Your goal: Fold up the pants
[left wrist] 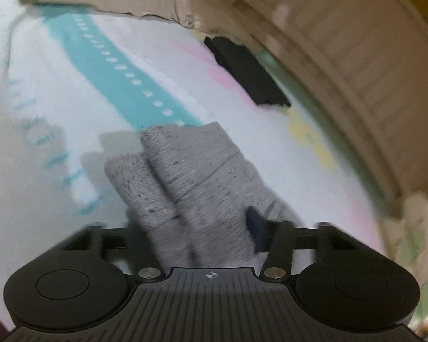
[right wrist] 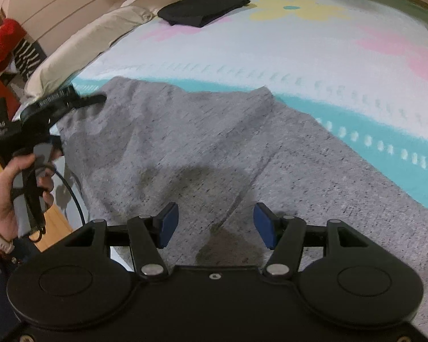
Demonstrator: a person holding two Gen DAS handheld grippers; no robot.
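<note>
Grey knit pants [right wrist: 185, 148] lie spread on a white bedspread [right wrist: 271, 45] with a teal band and pastel flowers. In the left wrist view my left gripper [left wrist: 202, 228] is shut on a bunched fold of the pants [left wrist: 185, 176] and holds it lifted above the bed; only one blue pad [left wrist: 254, 228] shows. In the right wrist view the left gripper [right wrist: 100, 98] is at the pants' far left edge, held by a hand. My right gripper [right wrist: 215, 225] is open and empty just above the pants, blue pads [right wrist: 168, 223] apart.
A folded black garment [right wrist: 202, 10] lies at the far side of the bed, also in the left wrist view [left wrist: 245, 71]. A beige pillow [right wrist: 80, 48] lies along the left. A wooden floor [right wrist: 54, 225] shows past the bed's left edge. A cream headboard [left wrist: 371, 57] curves on the right.
</note>
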